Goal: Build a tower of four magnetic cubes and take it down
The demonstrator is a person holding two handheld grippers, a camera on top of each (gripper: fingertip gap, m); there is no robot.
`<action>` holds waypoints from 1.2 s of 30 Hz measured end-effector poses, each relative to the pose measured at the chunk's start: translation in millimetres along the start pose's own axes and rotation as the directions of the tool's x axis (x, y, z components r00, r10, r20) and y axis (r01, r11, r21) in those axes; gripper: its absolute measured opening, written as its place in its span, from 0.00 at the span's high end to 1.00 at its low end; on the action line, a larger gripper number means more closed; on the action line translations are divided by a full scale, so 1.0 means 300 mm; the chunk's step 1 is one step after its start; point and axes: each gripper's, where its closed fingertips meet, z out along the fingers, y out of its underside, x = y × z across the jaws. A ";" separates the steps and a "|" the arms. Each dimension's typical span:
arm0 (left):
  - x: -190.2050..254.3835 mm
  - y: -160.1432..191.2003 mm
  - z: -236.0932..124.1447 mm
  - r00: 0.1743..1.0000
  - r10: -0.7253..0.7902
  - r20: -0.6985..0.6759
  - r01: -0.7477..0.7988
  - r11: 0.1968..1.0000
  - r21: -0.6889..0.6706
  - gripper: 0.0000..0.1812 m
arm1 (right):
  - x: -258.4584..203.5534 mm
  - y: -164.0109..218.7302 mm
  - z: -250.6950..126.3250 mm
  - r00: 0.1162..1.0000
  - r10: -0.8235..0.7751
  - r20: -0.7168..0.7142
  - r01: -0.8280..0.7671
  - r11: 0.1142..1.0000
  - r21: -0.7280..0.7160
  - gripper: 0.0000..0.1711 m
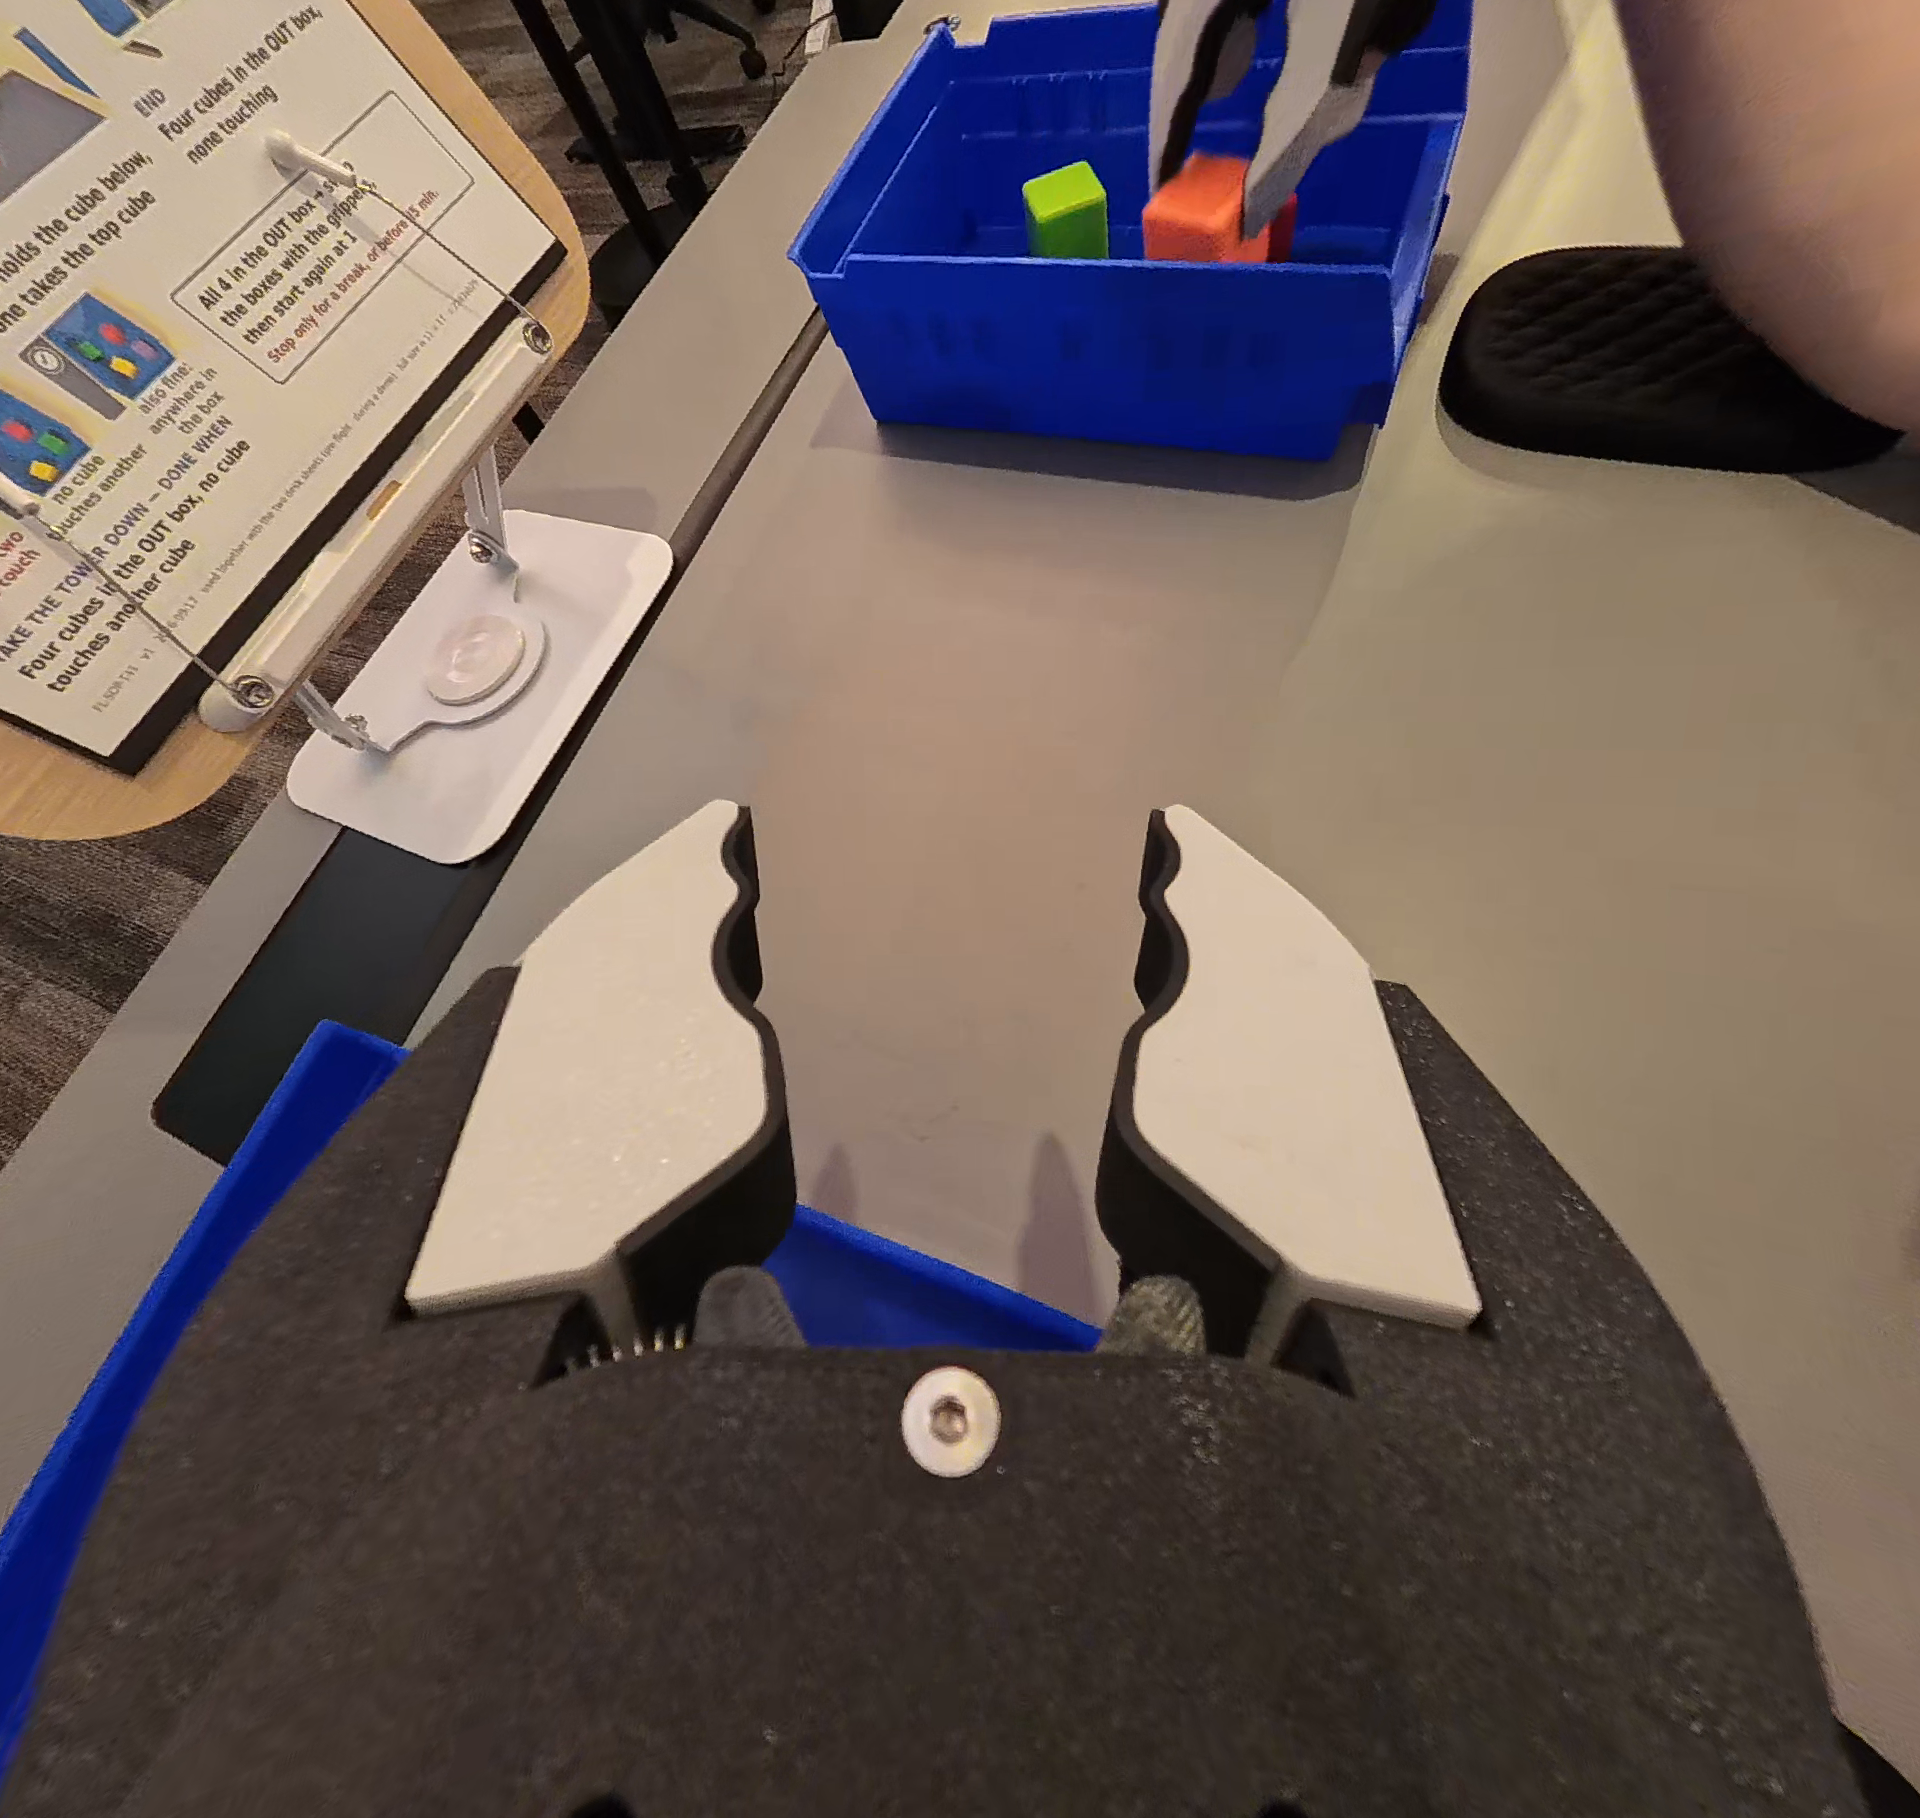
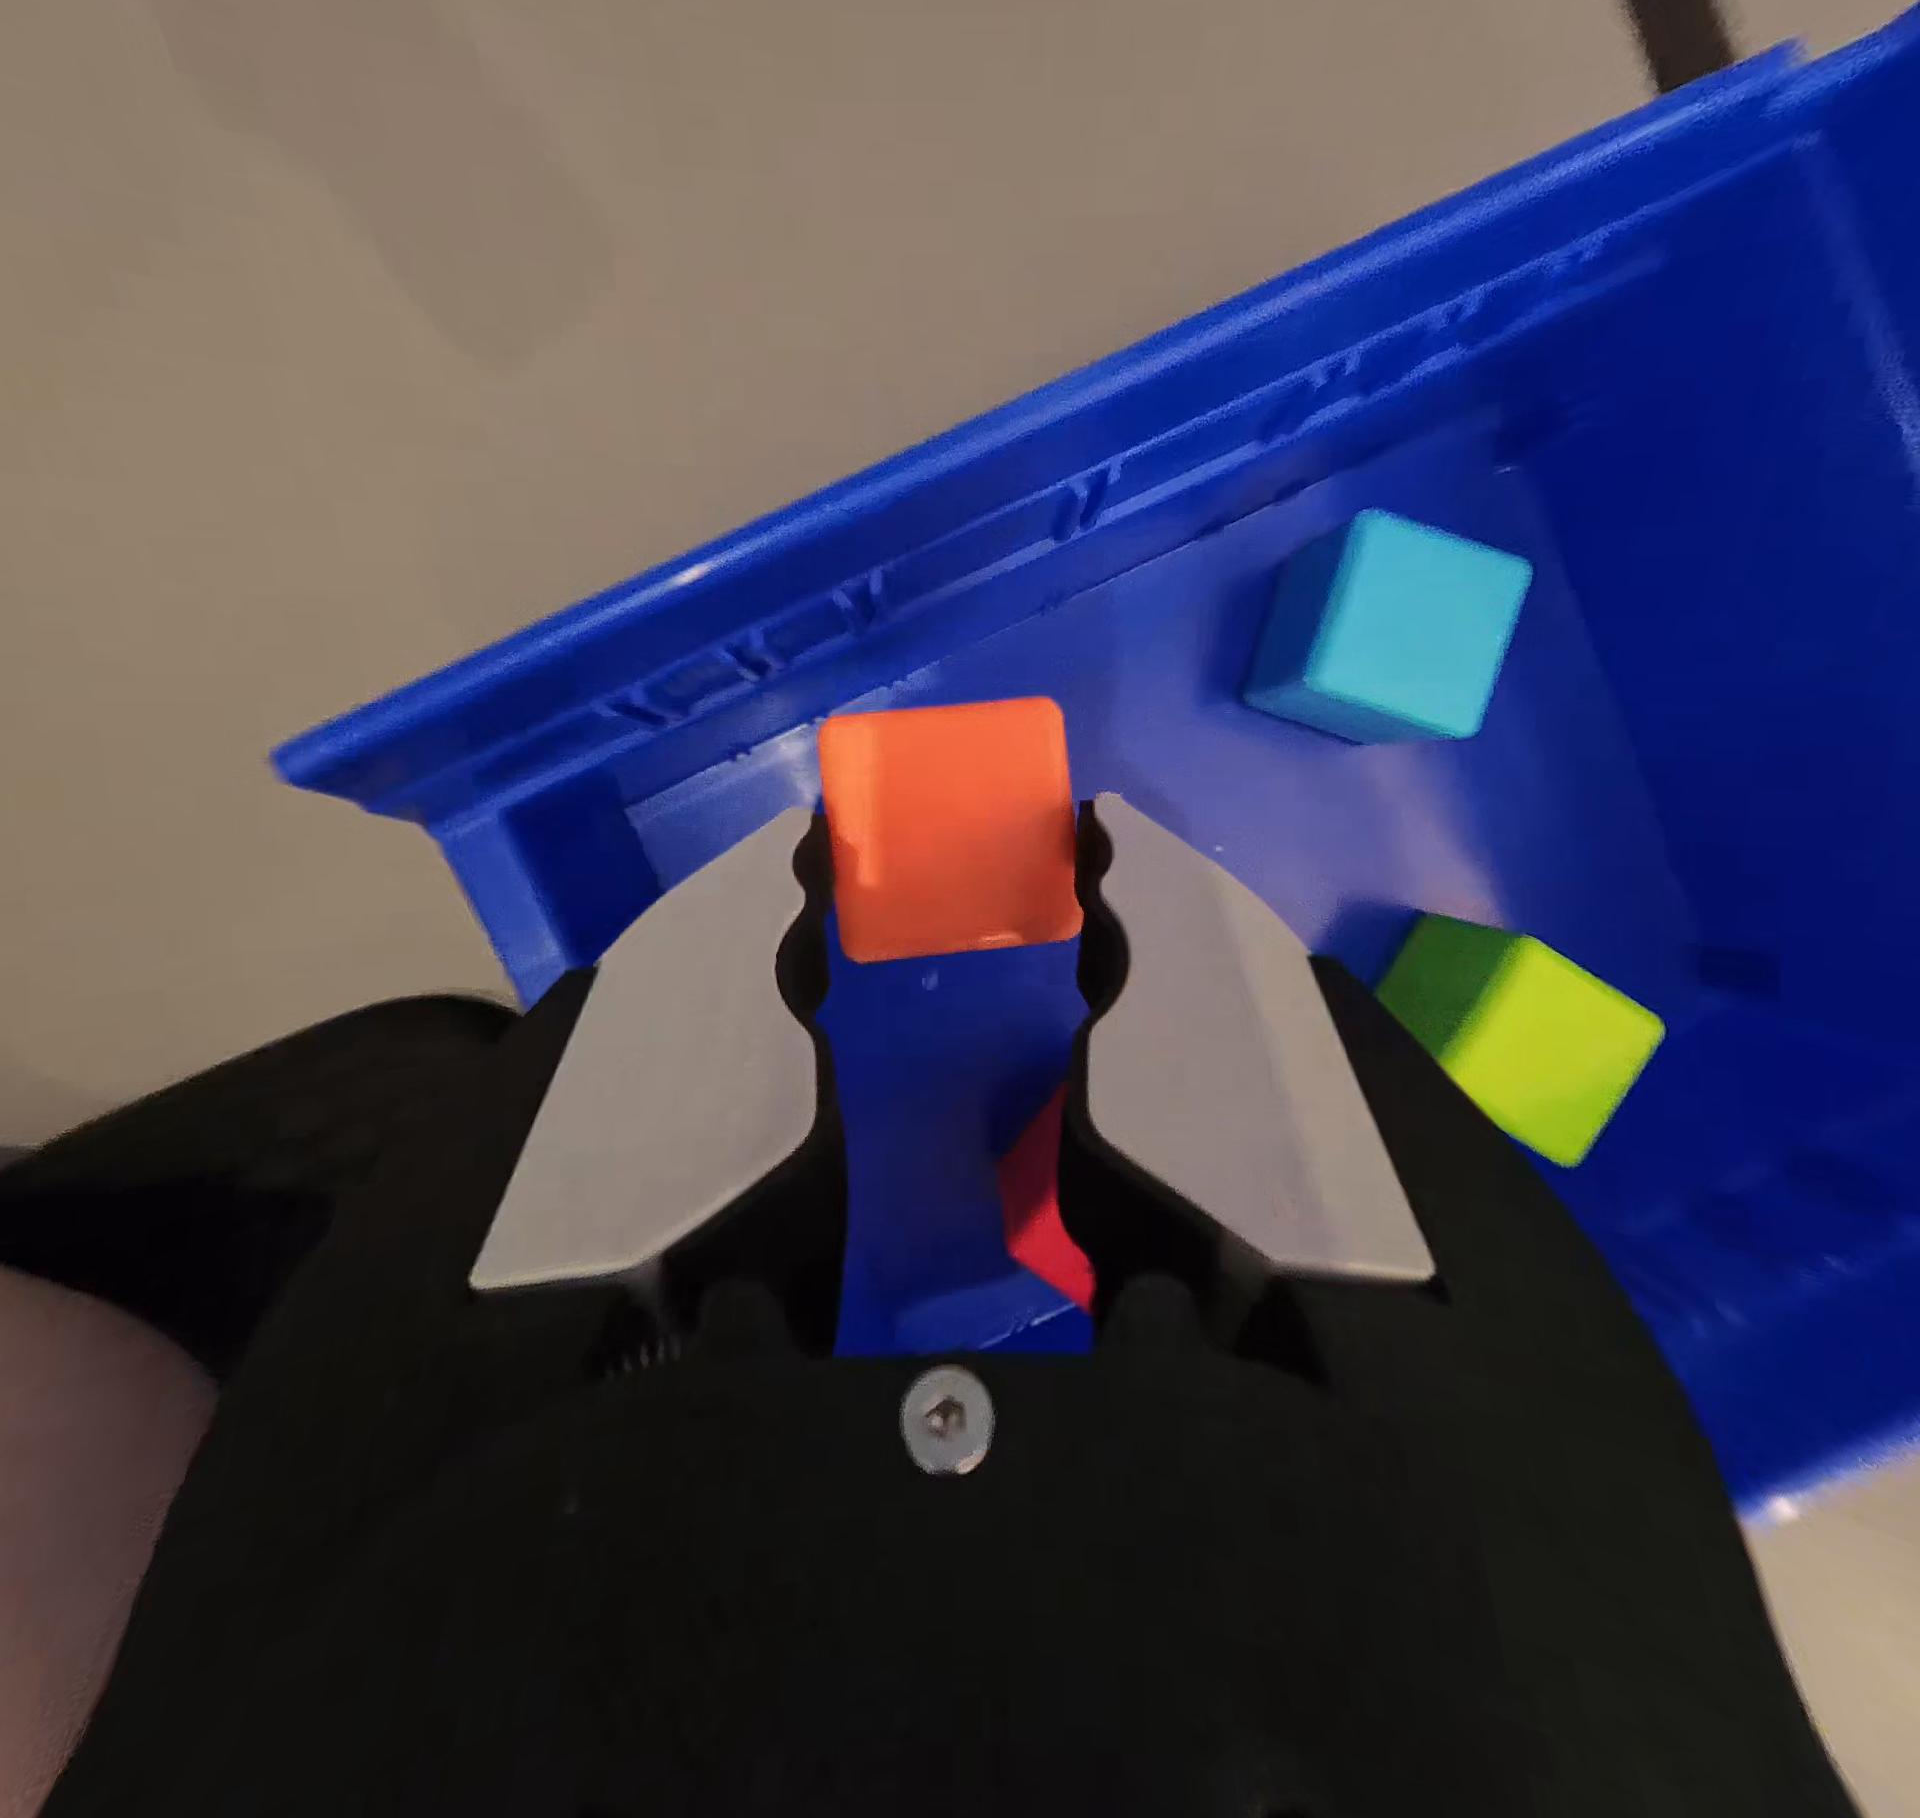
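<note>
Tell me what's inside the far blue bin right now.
Inside the blue bin: an orange cube between the right gripper jaws, a light blue cube, a green cube, and a red cube mostly covered.

The left gripper [image 1: 948, 921] hung open over the grey table [image 1: 1039, 688], nothing between its fingers. Farther off, the right gripper [image 1: 1210, 179] reached into a blue bin [image 1: 1112, 355] and clasped an orange cube [image 1: 1195, 215], a green cube [image 1: 1065, 210] just beside it.
</note>
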 end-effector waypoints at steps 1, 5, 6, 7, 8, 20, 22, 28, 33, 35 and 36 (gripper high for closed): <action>-0.001 0.002 -0.001 1.000 0.000 0.002 0.000 1.000 -0.002 0.61 | 0.004 0.015 0.034 1.000 -0.018 0.013 0.018 1.000 -0.021 0.73; -0.002 0.006 -0.010 1.000 -0.004 0.001 0.004 1.000 -0.001 0.62 | -0.001 0.029 0.102 0.993 -0.112 0.046 0.113 0.993 -0.033 0.73; -0.005 0.007 -0.013 1.000 -0.003 0.003 0.003 1.000 -0.001 0.62 | 0.004 0.027 0.110 0.991 -0.126 0.038 0.127 0.992 -0.025 0.73; -0.008 0.008 -0.014 1.000 -0.004 0.004 0.004 1.000 0.000 0.62 | 0.012 0.031 0.116 0.991 -0.130 0.029 0.131 0.991 -0.029 0.73; -0.011 0.009 -0.015 1.000 -0.007 0.005 0.007 1.000 0.002 0.62 | 0.018 0.040 0.121 0.991 -0.129 0.024 0.130 0.991 -0.043 0.73; -0.001 0.014 -0.024 1.000 -0.010 -0.016 0.010 1.000 0.003 0.62 | -0.002 0.043 0.134 0.993 0.015 0.118 -0.018 1.000 0.019 0.63; -0.009 0.016 -0.038 1.000 -0.004 0.004 0.004 1.000 -0.004 0.61 | 0.015 0.028 0.069 0.999 0.002 0.053 -0.005 0.998 0.055 0.65; -0.180 0.008 -0.253 0.946 -0.183 0.269 0.156 0.980 0.120 0.59 | 0.291 0.051 -0.389 0.769 0.382 -0.513 -0.213 0.909 0.357 0.72; -0.400 0.180 -0.545 0.659 -0.454 0.600 0.381 0.889 0.254 0.52 | 0.362 0.305 -0.354 0.537 0.754 -0.379 -0.642 0.656 0.397 0.71; -0.448 0.279 -0.614 0.555 -0.510 0.656 0.453 0.848 0.276 0.53 | 0.362 0.374 -0.277 0.497 0.799 -0.338 -0.739 0.594 0.319 0.71; -0.464 0.340 -0.639 0.500 -0.531 0.684 0.503 0.821 0.270 0.54 | 0.355 0.400 -0.241 0.483 0.814 -0.323 -0.776 0.568 0.274 0.73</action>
